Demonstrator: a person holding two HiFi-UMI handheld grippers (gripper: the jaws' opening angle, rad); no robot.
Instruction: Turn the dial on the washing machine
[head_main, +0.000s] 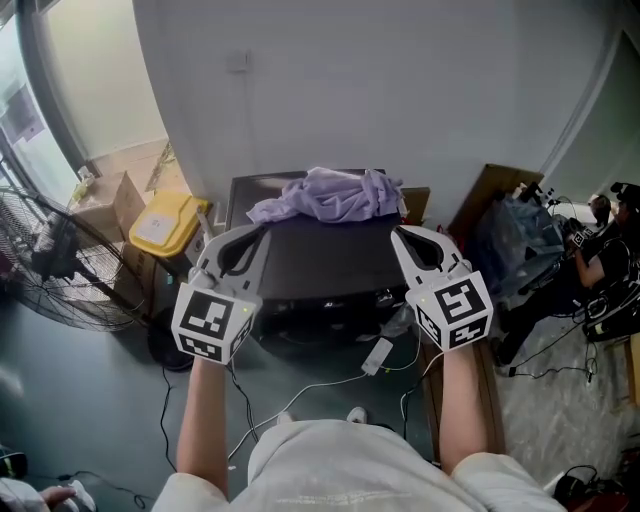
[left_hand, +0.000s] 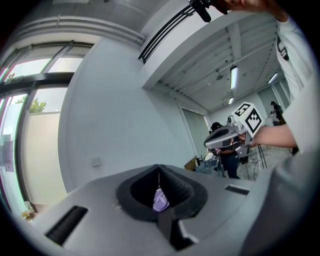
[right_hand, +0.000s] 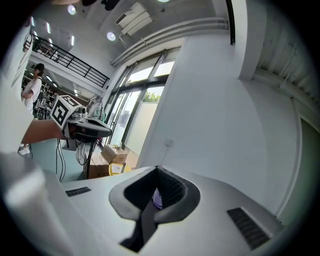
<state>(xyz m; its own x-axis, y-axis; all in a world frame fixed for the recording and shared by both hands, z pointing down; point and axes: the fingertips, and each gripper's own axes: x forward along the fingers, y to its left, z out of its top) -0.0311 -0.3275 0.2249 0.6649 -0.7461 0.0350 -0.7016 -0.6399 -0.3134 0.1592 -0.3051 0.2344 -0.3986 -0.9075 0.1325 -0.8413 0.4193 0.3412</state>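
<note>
The dark washing machine (head_main: 320, 272) stands against the wall, straight ahead of me and below my hands. A crumpled purple cloth (head_main: 330, 194) lies on its top. No dial can be made out in any view. My left gripper (head_main: 266, 229) is held in the air over the machine's left side, jaws shut with nothing between them. My right gripper (head_main: 393, 230) hovers over the machine's right side, also shut and empty. Both gripper views point up at the wall, and a bit of purple cloth (left_hand: 160, 201) shows through the left gripper's (left_hand: 159, 166) closed jaws. The right gripper (right_hand: 157, 168) looks the same.
A yellow bin (head_main: 167, 222) and cardboard boxes (head_main: 108, 205) sit left of the machine, with a floor fan (head_main: 55, 262) further left. Cables and a white power strip (head_main: 376, 356) lie on the floor in front. A person (head_main: 603, 250) and cluttered gear are at the right.
</note>
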